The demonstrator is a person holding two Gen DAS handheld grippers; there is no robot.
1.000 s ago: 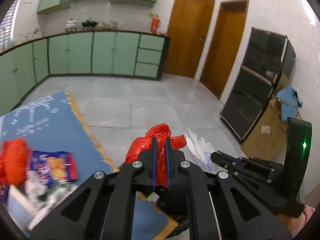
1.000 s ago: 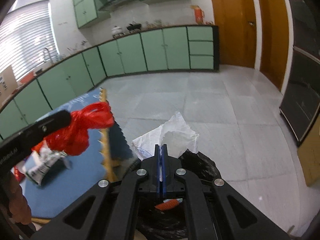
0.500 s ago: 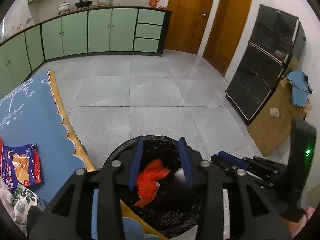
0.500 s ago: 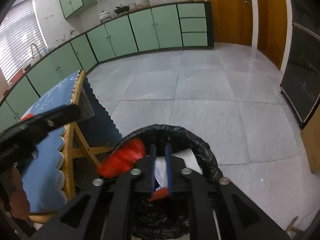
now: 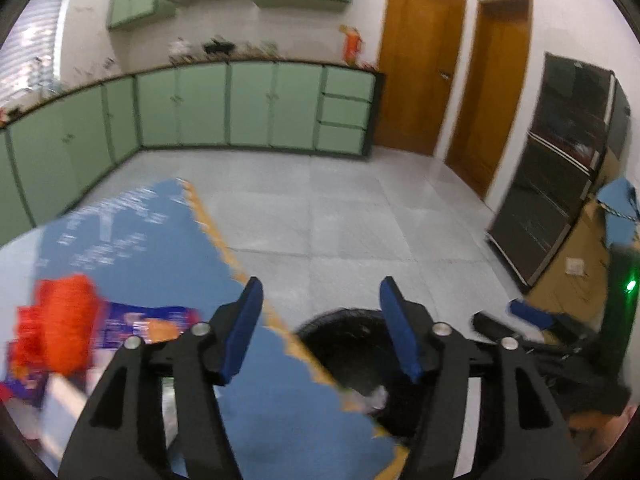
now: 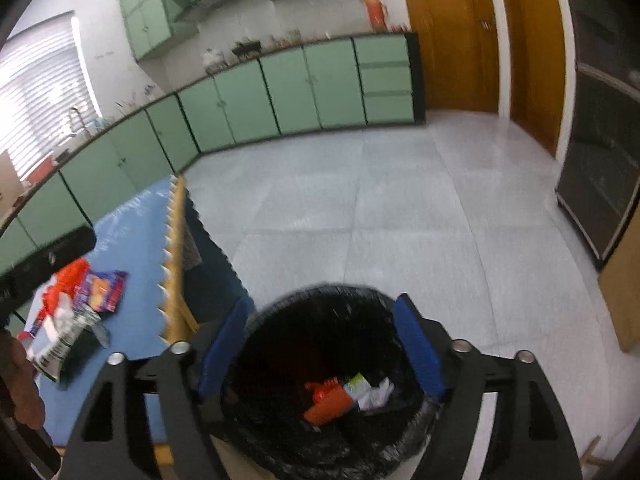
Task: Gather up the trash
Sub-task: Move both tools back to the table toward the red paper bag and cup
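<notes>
Right wrist view looks down into the black trash bin (image 6: 280, 432); the right hand-held gripper (image 6: 320, 348) is wide apart and holds nothing, and its two blue fingers (image 6: 416, 348) sit over the bin's rim, one on each side; down inside the bin lie a red bag (image 6: 326, 400) and a white crumpled paper (image 6: 376, 394), touching each other; the bin stands on the gray floor (image 6: 400, 220), just beside the tabletop (image 6: 132, 220) with its blue cover; on that tabletop there is more trash, a purple snack wrapper (image 6: 104, 290) and a black and white packet (image 6: 60, 348), near each other. Left wrist view is blurry; the left hand-held gripper (image 5: 320, 332) is wide apart too and holds nothing; it hangs over the edge of the tabletop (image 5: 160, 256), with the bin (image 5: 344, 340) just beyond the edge; an orange-red lump of trash (image 5: 64, 332) lies on the blue cover beside the purple snack wrapper (image 5: 148, 326); green cupboards (image 5: 248, 108) line the far wall.
</notes>
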